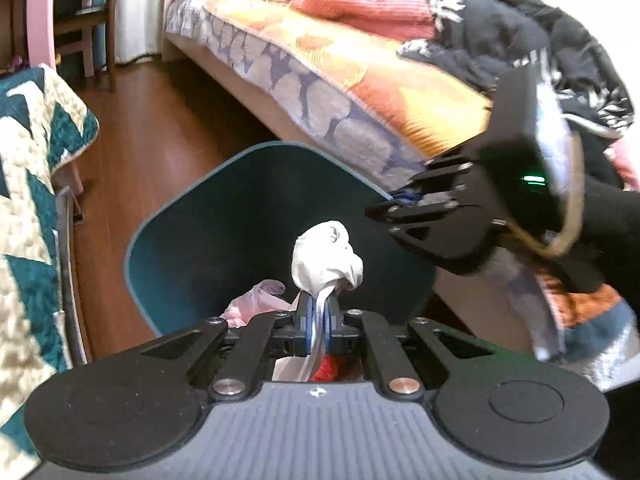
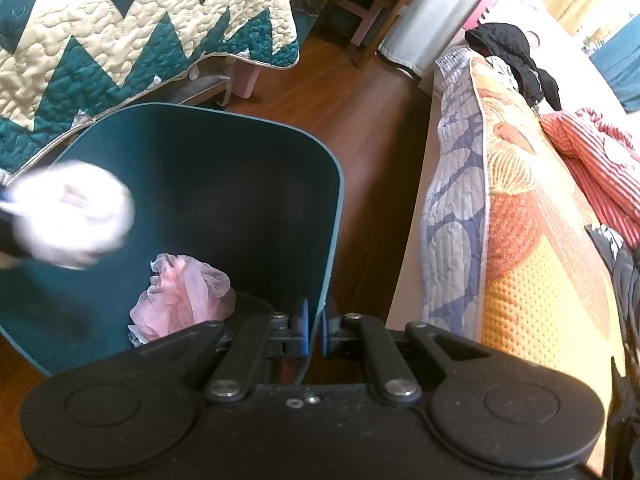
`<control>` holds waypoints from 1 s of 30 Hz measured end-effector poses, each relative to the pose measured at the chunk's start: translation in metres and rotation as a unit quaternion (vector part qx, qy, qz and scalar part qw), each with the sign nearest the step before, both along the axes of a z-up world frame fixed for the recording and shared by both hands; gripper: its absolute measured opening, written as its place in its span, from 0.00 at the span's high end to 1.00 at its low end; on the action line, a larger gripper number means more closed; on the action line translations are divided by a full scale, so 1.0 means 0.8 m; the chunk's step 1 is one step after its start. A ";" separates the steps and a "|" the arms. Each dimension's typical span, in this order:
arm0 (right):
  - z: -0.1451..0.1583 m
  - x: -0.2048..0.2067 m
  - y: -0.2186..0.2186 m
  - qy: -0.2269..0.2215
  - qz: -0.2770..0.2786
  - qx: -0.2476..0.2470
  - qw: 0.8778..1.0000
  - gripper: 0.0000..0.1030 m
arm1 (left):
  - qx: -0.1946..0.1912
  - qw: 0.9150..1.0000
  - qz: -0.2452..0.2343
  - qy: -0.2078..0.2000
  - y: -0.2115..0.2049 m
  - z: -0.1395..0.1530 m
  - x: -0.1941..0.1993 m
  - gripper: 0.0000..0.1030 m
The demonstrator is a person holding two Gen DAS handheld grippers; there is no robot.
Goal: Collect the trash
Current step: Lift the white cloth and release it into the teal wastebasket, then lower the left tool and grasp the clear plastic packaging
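Pink mesh wad [image 2: 182, 296] already binned; left gripper [image 1: 318, 316] clamps a white crumpled tissue [image 1: 326, 256] above the teal bin [image 2: 332, 208], undropped, while right gripper [image 2: 314, 326] pinches the bin's rim.

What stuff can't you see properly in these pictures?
- Bottom of the dark teal plastic bin: hidden by the gripper body in both views.
- Crumpled white wad in the left gripper: smeared by blur in the right wrist view.
- Red thing low in the bin: mostly covered, left wrist view.
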State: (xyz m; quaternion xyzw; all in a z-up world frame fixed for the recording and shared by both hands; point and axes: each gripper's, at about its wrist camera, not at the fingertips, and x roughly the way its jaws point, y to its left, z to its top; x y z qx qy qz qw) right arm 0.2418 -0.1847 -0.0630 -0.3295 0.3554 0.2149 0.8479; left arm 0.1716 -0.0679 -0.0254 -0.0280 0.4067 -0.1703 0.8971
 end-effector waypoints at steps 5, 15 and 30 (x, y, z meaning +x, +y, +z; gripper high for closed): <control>0.000 -0.001 0.003 -0.003 0.003 -0.002 1.000 0.94 | 0.005 0.999 0.012 0.049 -0.014 -0.047 0.047 0.95; 0.000 0.001 0.000 0.000 0.002 0.000 1.000 0.94 | -0.007 0.996 0.021 0.083 -0.024 -0.084 0.067 0.91; -0.001 0.003 0.000 0.005 -0.003 0.003 1.000 0.94 | 0.010 1.000 -0.013 0.026 -0.024 -0.056 0.023 0.30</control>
